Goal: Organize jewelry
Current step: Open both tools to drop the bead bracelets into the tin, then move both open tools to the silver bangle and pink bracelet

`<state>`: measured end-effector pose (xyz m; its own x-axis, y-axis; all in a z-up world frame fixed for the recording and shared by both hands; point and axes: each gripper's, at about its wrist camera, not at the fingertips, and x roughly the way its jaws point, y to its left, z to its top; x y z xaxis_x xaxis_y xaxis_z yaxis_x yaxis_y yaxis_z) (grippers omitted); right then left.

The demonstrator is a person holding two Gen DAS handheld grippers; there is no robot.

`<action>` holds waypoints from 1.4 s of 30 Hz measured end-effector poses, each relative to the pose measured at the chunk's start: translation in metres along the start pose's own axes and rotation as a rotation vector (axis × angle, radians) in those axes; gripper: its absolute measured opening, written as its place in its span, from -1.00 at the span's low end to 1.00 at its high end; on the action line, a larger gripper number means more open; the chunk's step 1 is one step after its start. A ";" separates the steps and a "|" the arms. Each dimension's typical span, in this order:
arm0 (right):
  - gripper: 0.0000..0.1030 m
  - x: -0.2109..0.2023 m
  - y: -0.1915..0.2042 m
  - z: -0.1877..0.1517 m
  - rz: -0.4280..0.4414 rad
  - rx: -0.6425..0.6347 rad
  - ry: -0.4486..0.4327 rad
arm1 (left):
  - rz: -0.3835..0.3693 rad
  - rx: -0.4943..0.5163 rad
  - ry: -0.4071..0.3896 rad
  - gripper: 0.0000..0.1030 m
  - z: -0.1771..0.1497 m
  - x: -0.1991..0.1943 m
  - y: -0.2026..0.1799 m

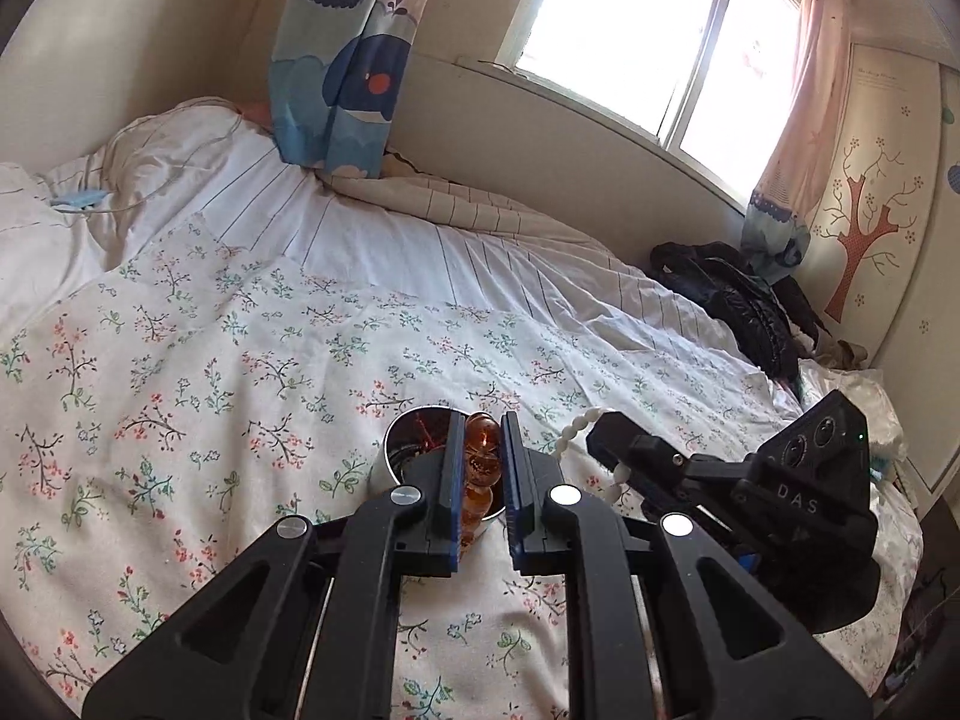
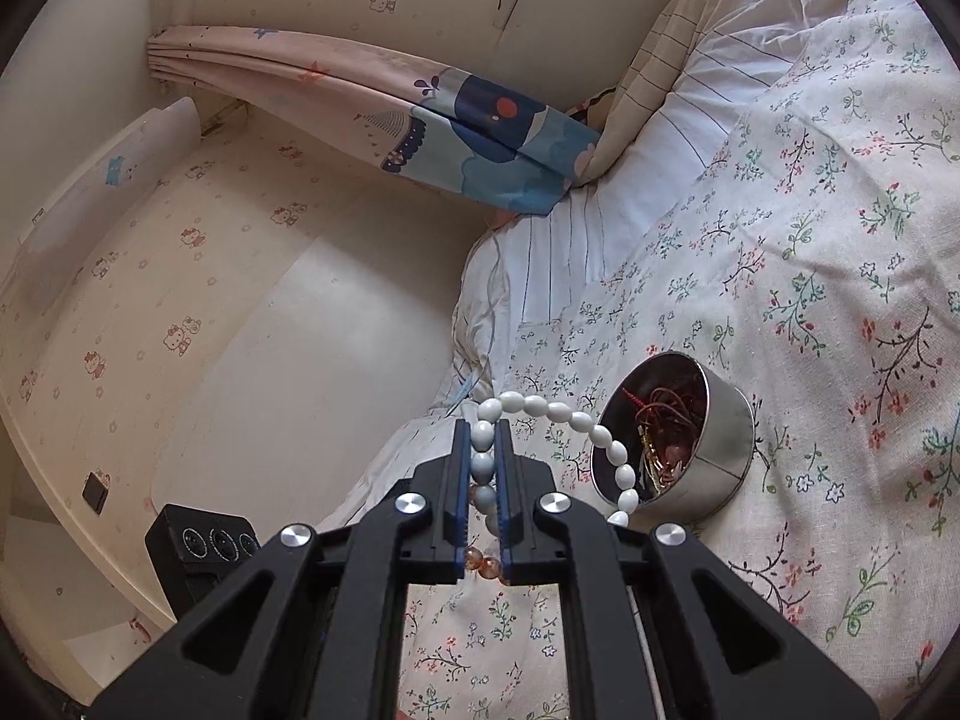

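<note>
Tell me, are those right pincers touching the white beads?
Touching. The right wrist view shows the right gripper clamped on the white beads, both pads pressing them.

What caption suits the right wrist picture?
Right gripper clamps a white bead bracelet beside a metal bowl of jewelry.

left gripper [image 1: 483, 450]: fingers clamped, nearly together | right gripper [image 2: 483, 456]: fingers clamped, nearly together

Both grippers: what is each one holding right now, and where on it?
The left gripper clamps amber beads along the strand. The right gripper clamps the white bead bracelet on a few beads at one side, its loop hanging free.
</note>
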<state>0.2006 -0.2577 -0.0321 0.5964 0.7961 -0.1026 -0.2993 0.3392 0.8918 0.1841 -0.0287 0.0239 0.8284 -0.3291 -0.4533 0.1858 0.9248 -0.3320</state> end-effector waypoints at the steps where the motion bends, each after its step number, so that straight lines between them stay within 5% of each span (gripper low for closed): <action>1: -0.83 0.003 -0.002 0.002 0.000 0.002 0.001 | -0.003 -0.001 -0.003 -0.79 0.003 0.003 -0.001; 17: -0.75 0.040 -0.019 0.021 -0.069 -0.002 0.036 | -0.062 -0.076 0.052 -0.78 0.020 0.057 0.000; 18: -0.39 0.043 -0.022 0.022 -0.091 0.006 0.048 | -0.050 -0.081 0.077 -0.73 0.018 0.066 0.001; 20: -0.20 0.047 -0.031 0.021 -0.158 0.027 0.058 | -0.013 -0.108 0.124 -0.45 0.014 0.080 0.010; 21: -0.16 0.047 -0.036 0.021 -0.151 0.043 0.062 | -0.001 -0.132 0.135 -0.27 0.011 0.083 0.016; 28: 0.06 0.027 -0.033 0.027 -0.151 0.033 0.010 | 0.070 -0.181 0.137 -0.19 0.010 0.078 0.042; 35: 0.21 0.005 -0.023 0.020 -0.235 0.013 0.041 | 0.094 -0.039 0.274 0.03 -0.005 0.066 0.041; 42: 0.36 -0.024 -0.006 -0.020 -0.337 -0.049 0.171 | 0.127 0.212 0.478 0.04 -0.064 0.032 0.028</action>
<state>0.1734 -0.2685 -0.0441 0.5359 0.7067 -0.4620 -0.1453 0.6162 0.7740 0.1815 -0.0253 -0.0531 0.5278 -0.2164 -0.8213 0.2433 0.9650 -0.0979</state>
